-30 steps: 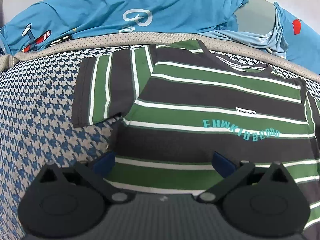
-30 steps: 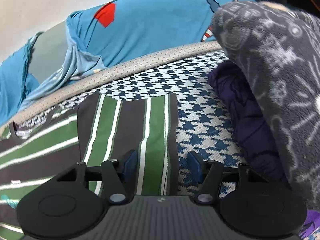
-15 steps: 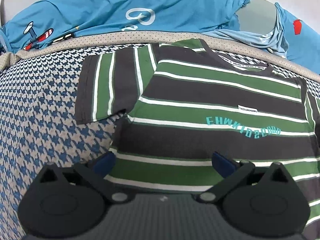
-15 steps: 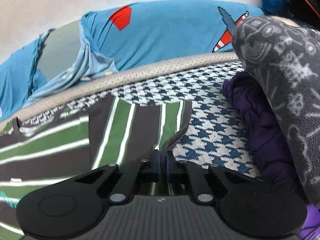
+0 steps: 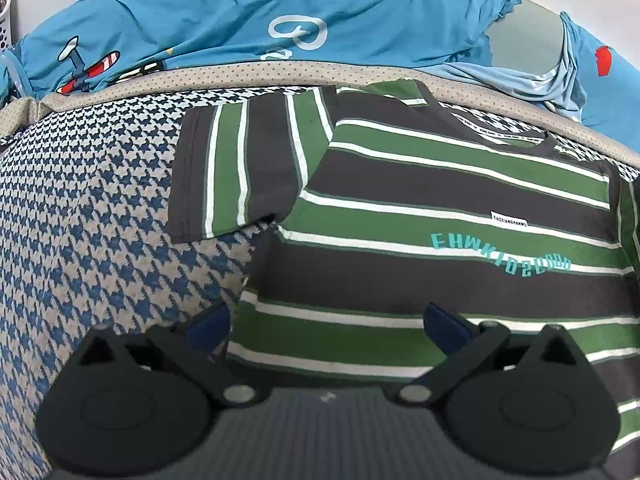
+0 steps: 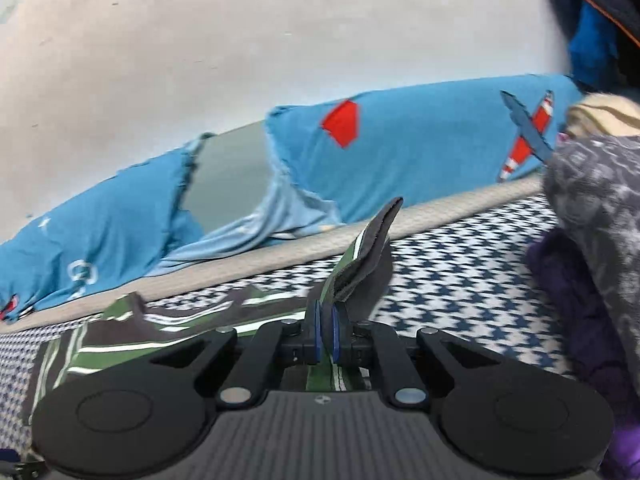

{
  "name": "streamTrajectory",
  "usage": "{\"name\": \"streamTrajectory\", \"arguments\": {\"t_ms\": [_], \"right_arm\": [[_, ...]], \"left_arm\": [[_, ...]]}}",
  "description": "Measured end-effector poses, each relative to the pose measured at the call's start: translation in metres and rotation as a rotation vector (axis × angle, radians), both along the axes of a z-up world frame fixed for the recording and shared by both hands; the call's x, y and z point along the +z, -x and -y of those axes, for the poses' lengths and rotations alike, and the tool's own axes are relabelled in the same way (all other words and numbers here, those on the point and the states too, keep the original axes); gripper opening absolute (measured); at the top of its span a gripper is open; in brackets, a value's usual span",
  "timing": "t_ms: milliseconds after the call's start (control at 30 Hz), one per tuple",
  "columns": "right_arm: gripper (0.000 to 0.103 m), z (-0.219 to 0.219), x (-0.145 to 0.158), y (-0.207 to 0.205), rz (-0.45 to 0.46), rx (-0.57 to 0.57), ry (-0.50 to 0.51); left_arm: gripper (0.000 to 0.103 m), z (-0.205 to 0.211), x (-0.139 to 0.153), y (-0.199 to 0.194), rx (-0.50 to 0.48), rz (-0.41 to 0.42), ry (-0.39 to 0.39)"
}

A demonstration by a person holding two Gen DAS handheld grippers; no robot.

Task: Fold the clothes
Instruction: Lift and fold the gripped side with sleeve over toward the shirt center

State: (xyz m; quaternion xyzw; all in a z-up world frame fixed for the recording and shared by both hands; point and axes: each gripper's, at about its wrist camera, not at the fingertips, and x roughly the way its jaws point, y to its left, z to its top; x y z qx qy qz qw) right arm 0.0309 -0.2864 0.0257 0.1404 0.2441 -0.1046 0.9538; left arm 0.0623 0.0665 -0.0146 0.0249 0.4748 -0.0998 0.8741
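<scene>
Since the earlier frame, one sleeve of the green, charcoal and white striped cotton T-shirt is lifted off the houndstooth-patterned blue and beige bedcover, clamped in the right gripper. Motion blur smears the shirt body there. Blue printed bedding is heaped along a pale wall. Spread apart, the left gripper is held over the hem.

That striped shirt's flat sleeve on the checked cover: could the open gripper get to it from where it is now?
Probably yes. The left gripper hovers open over the striped shirt, and the flat sleeve lies just ahead on the checked cover with nothing on it or in the way. The right gripper is shut on the other sleeve.
</scene>
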Motion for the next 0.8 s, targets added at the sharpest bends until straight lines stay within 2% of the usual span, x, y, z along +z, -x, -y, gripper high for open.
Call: {"name": "streamTrajectory", "arguments": {"t_ms": [167, 400, 600, 800], "right_arm": [[0.007, -0.026, 0.001, -0.003, 0.021, 0.086, 0.033], [0.007, -0.062, -0.009, -0.008, 0.004, 0.183, 0.069], [0.008, -0.091, -0.023, -0.017, -0.046, 0.274, 0.094], [0.017, -0.104, -0.034, -0.021, -0.115, 0.383, 0.061]], "left_arm": [[0.103, -0.004, -0.002, -0.001, 0.009, -0.002, -0.002], [0.103, -0.009, -0.005, -0.001, 0.021, -0.007, 0.0], [0.103, -0.01, -0.006, -0.001, 0.024, -0.011, 0.0], [0.103, -0.009, -0.003, -0.002, 0.028, -0.01, 0.005]]}}
